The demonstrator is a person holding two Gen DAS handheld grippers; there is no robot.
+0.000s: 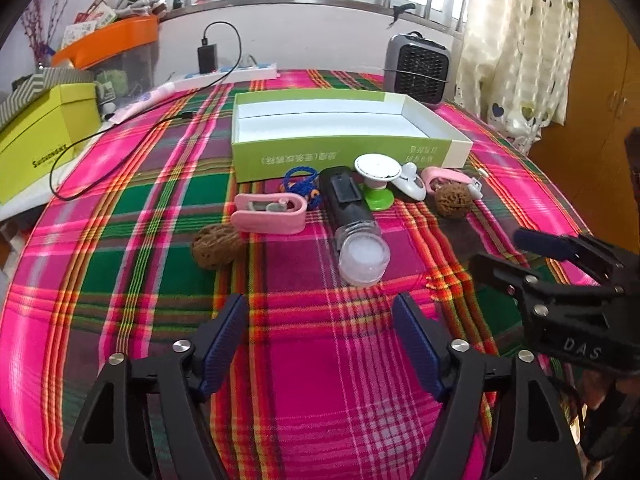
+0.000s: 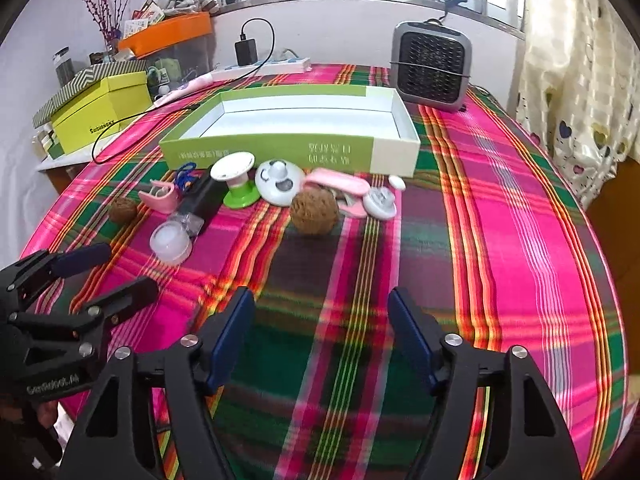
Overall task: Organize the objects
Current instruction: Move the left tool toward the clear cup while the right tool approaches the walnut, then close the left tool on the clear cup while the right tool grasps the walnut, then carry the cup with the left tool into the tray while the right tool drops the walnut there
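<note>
Both jaws of the left hand-held gripper [image 1: 320, 340] and the right hand-held gripper [image 2: 320, 336] are held apart over the plaid-covered surface [image 2: 500, 240], with nothing between them. Small objects, among them a black bottle [image 1: 348, 208] and two walnuts [image 1: 218, 246], are scattered just before the green box [image 1: 348, 156].

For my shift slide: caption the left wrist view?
Open left claw over plaid cloth, small items before an empty green box.

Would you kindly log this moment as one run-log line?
left gripper: jaws open, empty | right gripper: jaws open, empty | green box: empty | small items on tablecloth, none boxed yet
</note>
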